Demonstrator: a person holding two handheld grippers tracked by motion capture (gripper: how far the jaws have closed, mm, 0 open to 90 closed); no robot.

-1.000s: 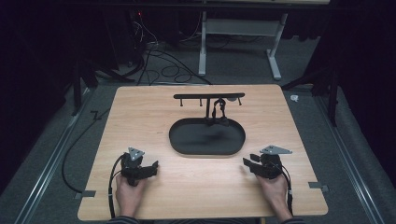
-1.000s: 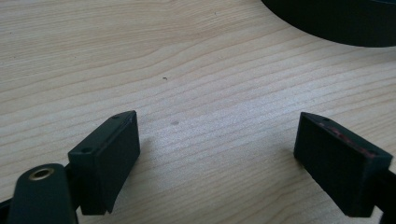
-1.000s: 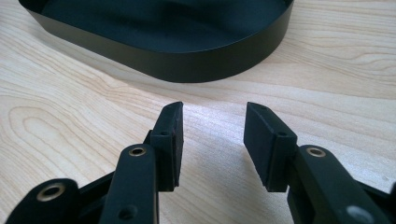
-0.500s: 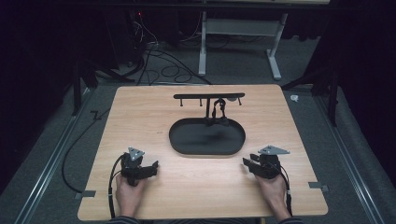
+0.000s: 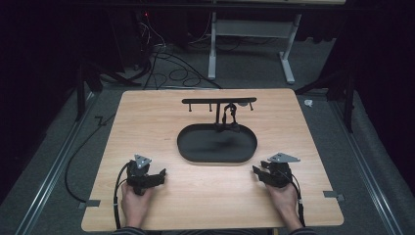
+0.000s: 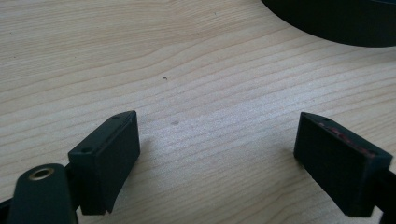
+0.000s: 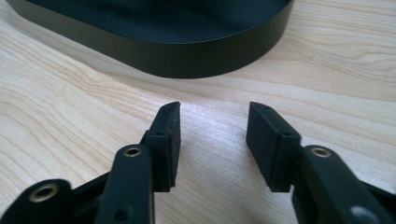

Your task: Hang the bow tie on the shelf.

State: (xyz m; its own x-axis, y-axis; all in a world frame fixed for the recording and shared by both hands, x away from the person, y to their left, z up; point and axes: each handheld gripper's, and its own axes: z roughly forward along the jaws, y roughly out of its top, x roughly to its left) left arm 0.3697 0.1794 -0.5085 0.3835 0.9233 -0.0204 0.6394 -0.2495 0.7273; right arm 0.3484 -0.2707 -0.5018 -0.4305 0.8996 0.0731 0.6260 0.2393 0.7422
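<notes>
High view, black tray [image 5: 195, 155] (no readable writing), 2 tools apart

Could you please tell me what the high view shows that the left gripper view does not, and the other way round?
High view alone: the whole oval black tray, the T-shaped stand rising from its far end with a small dark item hung on it, both hands, the right gripper, and floor cables.

Left gripper view alone: a close look at the left gripper, its jaws wide apart with nothing between them, and the wood grain.

Both: the wooden table and part of the tray's rim.
</notes>
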